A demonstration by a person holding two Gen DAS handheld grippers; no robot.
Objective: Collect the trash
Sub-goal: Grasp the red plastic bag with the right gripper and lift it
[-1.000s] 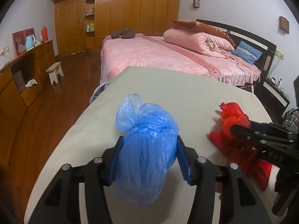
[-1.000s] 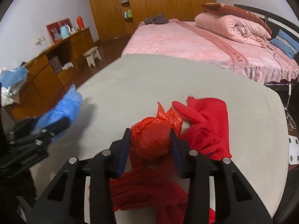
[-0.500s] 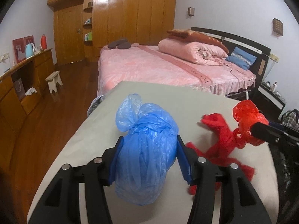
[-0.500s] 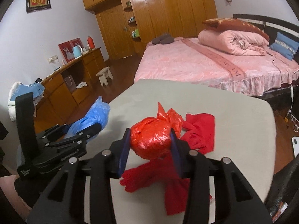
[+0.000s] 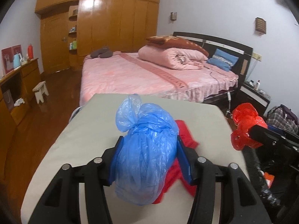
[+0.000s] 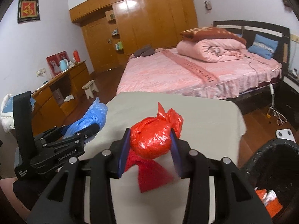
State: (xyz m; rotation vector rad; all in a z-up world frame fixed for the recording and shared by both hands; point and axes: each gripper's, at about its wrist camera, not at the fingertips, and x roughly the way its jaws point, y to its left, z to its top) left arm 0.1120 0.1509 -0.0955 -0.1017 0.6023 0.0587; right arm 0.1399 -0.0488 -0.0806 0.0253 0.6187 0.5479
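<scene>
Knotted blue bag (image 5: pixel 147 155) and crinkled, glossy red bag (image 6: pixel 153 140), both bulging.

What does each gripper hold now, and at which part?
The left gripper holds the blue bag by its bulging body, below the knot. The right gripper holds the red bag likewise.

Dim, even indoor light glares on the wardrobe (image 5: pixel 112 28); fisheye edges bend into dark, slightly soft corners.
</scene>
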